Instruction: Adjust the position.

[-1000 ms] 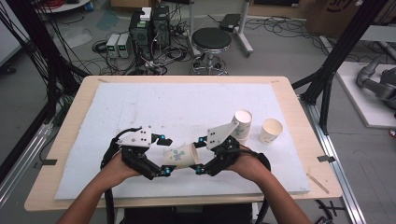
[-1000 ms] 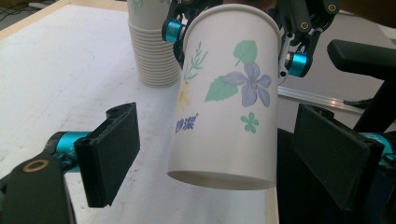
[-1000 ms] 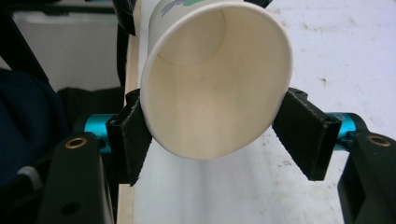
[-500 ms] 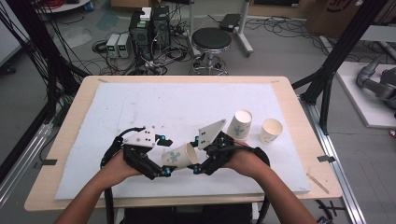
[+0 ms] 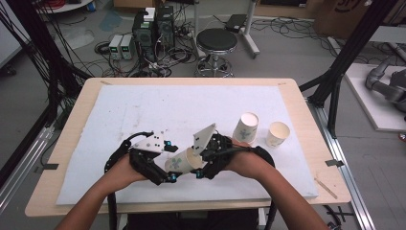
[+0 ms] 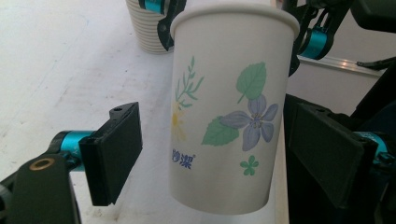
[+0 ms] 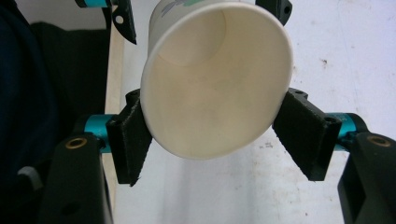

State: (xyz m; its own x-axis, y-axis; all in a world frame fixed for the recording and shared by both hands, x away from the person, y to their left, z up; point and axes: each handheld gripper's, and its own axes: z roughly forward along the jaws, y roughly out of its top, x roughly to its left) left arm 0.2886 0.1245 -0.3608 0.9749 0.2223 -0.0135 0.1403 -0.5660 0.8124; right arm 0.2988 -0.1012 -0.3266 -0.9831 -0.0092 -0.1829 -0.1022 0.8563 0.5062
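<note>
Currently we have right gripper (image 7: 212,140) clamped on flowered paper cup (image 6: 229,107) at rim, held above white mat (image 5: 143,110). Left gripper (image 6: 224,154) jaws just closing around cup, gap both sides.

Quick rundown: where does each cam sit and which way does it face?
High view: above the person's table edge, looking forward-down at the table; forearms, left gripper, right gripper show.
Left gripper view: rides the left gripper, faces the flowered cup side-on between open jaws.
Right gripper view: looks into the cup's mouth, jaws clamping its rim.
Shared: the same cup.
</note>
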